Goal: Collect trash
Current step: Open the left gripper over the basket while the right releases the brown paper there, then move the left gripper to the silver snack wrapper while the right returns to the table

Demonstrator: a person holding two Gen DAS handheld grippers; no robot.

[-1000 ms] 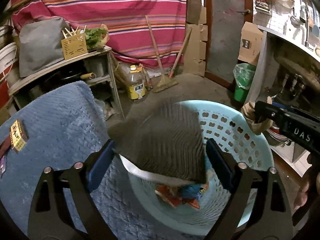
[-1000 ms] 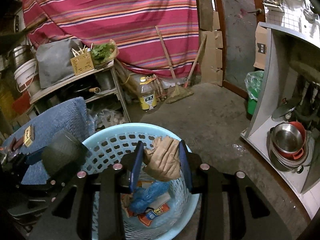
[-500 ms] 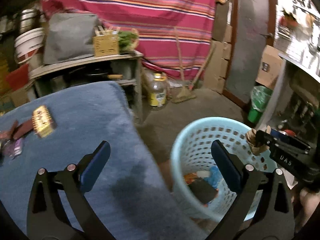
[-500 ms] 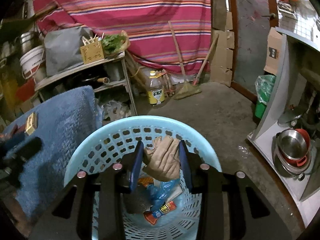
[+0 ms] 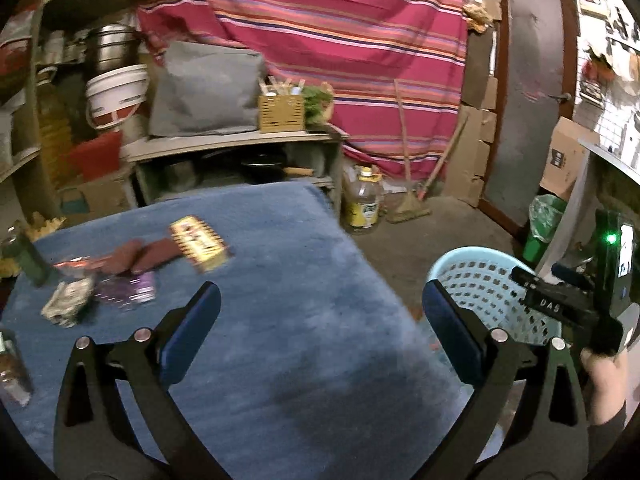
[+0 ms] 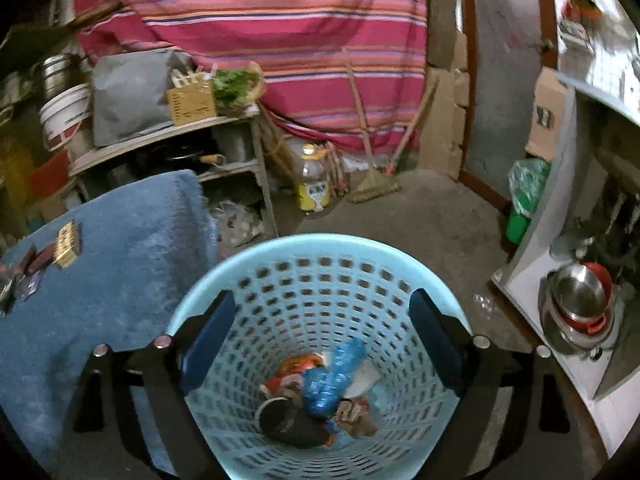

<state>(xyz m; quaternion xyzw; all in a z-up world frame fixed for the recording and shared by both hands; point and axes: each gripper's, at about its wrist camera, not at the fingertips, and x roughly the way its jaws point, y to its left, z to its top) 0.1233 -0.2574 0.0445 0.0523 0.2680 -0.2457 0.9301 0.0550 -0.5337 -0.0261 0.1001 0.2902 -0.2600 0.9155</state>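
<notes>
Right gripper [image 6: 320, 344] poised over the pale blue basket [image 6: 320, 252], jaws just sprung wide with nothing between them; brown paper scrap [image 6: 354, 416] lying at the bottom among a blue plastic bottle [image 6: 334, 376], a dark cup [image 6: 282, 420] and printed wrappers. Left gripper [image 5: 320, 328] likewise wide and empty, hovering above the blue-covered table [image 5: 304, 360]. Trash left to collect at the table's far left: a gold-patterned packet [image 5: 200, 244], maroon wrappers [image 5: 140, 254], a purple wrapper [image 5: 128, 294], a crumpled foil wad [image 5: 68, 304]. Likely hazards from here: flat wrappers lying flush on the soft pile, apt to slide or fold under a pad instead of lifting; fingertips apt to snag the cover and drag it, trash and all, off the table's edge; the foil wad apt to squirt sideways from an off-centre pinch; bottles at the table's left border [image 5: 24, 256] within knocking range of a hurried reach; the light basket, standing just beside the table, easily tipped by a passing gripper
</notes>
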